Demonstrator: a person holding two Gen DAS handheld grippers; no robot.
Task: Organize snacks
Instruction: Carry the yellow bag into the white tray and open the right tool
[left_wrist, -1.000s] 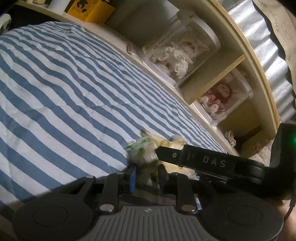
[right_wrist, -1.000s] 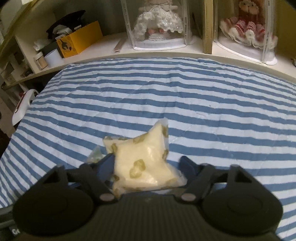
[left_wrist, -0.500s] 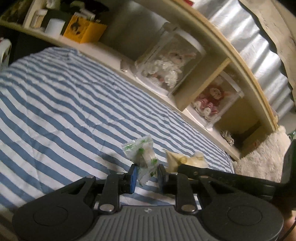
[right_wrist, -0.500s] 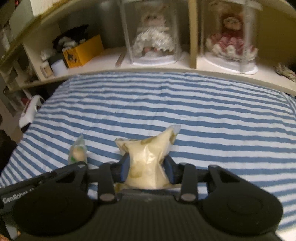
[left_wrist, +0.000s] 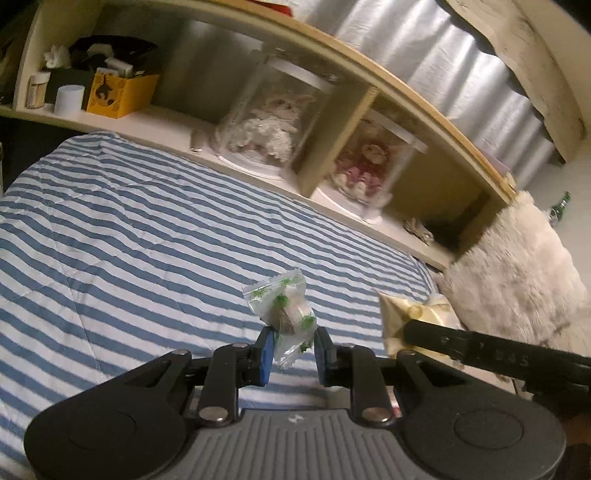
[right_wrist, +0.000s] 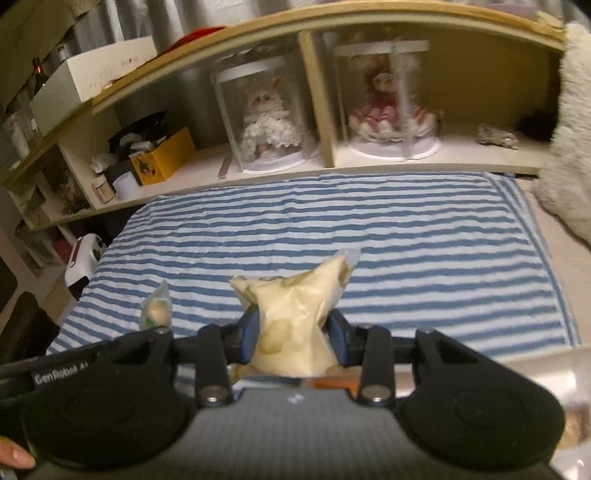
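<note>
Two clear cases (right_wrist: 271, 122) hold dolls. Left hand-held gripper (left_wrist: 291, 349) clamps green packet (left_wrist: 284, 310), tipped up-left; right hand-held gripper (right_wrist: 293, 334) clamps yellow pouch (right_wrist: 295, 314), upright.

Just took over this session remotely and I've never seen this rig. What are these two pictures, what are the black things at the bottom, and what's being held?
There is no robot arm here: a person carries two hand-held two-finger grippers, each with a fisheye camera looking forward along its fingers. One picture comes from the left gripper, the other from the right gripper; the black shapes at the bottom are the grippers themselves.

The left gripper is shut on a small clear snack packet with green print. The right gripper is shut on a larger pale yellow snack bag. Each camera also catches the other gripper's snack off to one side.

Both are held above a bed with a blue and white striped cover. Behind it, a shelf holds two dolls in clear cases and a yellow box.
</note>
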